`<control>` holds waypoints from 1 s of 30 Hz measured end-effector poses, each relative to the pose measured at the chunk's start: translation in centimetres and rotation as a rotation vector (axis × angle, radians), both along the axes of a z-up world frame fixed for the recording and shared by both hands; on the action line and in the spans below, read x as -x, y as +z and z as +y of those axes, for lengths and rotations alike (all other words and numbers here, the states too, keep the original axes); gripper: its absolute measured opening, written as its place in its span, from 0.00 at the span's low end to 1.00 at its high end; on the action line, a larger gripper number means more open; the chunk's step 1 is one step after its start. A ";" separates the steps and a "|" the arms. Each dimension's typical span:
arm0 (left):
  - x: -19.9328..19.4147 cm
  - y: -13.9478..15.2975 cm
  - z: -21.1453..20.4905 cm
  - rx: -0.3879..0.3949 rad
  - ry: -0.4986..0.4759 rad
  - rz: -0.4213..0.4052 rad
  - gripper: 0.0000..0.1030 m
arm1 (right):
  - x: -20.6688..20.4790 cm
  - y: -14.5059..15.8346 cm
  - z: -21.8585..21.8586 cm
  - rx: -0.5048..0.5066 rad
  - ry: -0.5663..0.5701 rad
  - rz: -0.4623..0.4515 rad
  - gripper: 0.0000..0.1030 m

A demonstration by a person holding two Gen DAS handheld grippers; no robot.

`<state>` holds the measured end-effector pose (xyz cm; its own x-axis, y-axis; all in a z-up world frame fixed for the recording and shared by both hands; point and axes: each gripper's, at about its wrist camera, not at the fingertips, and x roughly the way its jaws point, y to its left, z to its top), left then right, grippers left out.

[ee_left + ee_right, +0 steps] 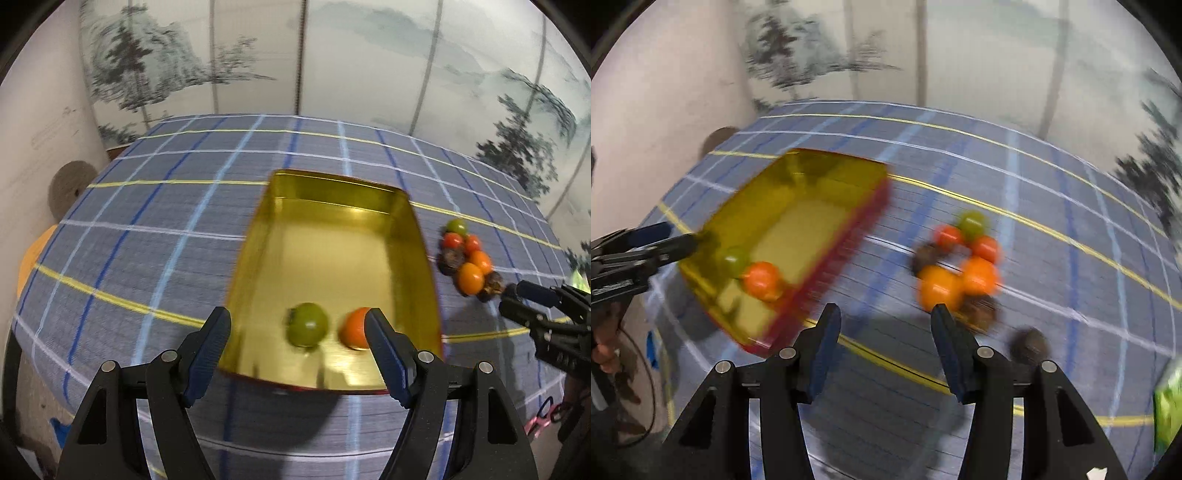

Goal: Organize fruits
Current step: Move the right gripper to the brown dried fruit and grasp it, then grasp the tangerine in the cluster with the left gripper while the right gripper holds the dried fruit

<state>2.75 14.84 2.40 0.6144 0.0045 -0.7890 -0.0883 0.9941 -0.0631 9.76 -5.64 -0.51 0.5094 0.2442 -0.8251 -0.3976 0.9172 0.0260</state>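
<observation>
We saw a table under a blue checked cloth (147, 229) with white and yellow lines. On it sat the largest thing, an open rectangular tin (280, 236), gold inside and red on its outer wall (827, 266). Two fruits lay in the tin at its near end: a green fruit (307, 328) and, just beside it, an orange fruit (354, 329). The rest of the tin floor was bare.

To the right of the tin, apart from it, a cluster of fruits (467, 260) rested on the cloth: one green, several red and orange, and some dark brown ones. One more dark fruit (1028, 345) lay alone near the cluster.

Our left gripper (297, 349) hung over the tin's near end, fingers spread, pinching nothing. Our right gripper (884, 345) was above the cloth between tin and cluster, fingers apart with nothing between them.

We could read no writing; the blur hid any labels.
</observation>
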 end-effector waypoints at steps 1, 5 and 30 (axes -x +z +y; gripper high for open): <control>-0.1 0.0 -0.7 0.001 -0.015 0.001 0.73 | -0.1 -0.1 -1.1 0.002 -0.024 0.003 0.47; -0.9 -0.2 -4.0 0.003 -0.083 0.011 0.73 | -0.5 -1.2 -5.2 0.011 -0.115 0.020 0.47; -6.7 -3.2 -16.3 0.039 -0.291 0.108 0.72 | -3.3 -6.3 -9.9 -0.011 -0.189 0.032 0.34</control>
